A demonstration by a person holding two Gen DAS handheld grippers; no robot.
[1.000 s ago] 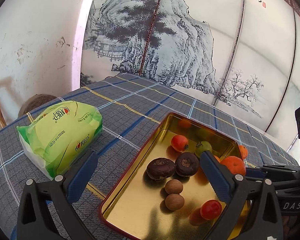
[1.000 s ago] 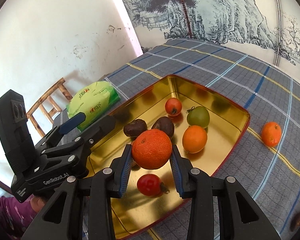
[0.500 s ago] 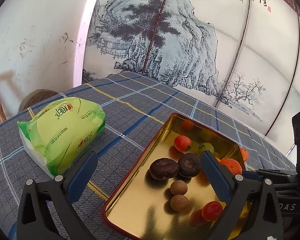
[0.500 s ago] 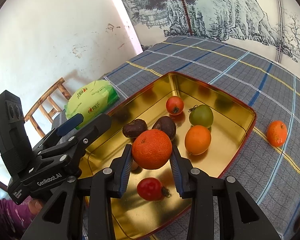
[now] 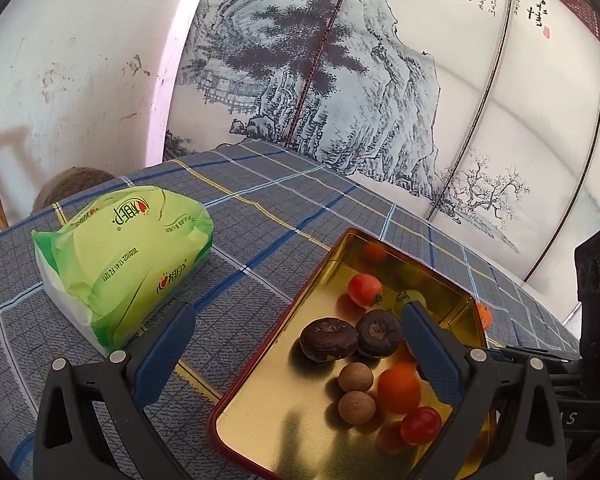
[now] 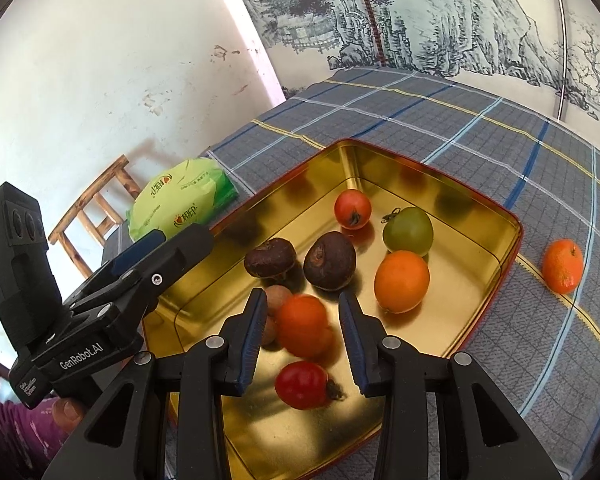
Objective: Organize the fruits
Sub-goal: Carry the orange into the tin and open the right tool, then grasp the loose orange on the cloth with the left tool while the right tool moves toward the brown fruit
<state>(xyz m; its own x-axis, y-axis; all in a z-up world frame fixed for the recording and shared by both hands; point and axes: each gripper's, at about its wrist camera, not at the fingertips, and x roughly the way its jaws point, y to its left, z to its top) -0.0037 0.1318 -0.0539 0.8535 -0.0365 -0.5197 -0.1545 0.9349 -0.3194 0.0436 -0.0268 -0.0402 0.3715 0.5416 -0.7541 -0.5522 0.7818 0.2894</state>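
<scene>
R gripper [image 6: 302, 334]: jaws apart, holding nothing; orange mandarin [image 6: 302, 325] lies between the pads, down in the gold tin [image 6: 512, 228]. L gripper [image 5: 292, 344] wide open, empty, over tin's near-left edge. Loose tangerine [image 6: 562, 266] on plaid cloth [image 6: 460, 120], just outside tin's R wall, to the right and far of R gripper. R hand nearer, so likely its pick. Roundish, no useful long axis.

Three oranges [image 6: 401, 281] — two red tomatoes [image 6: 352, 209], one green tomato [image 6: 408, 231].

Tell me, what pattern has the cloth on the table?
Grey plaid tablecloth with blue, white, yellow lines; right wrist view.
</scene>
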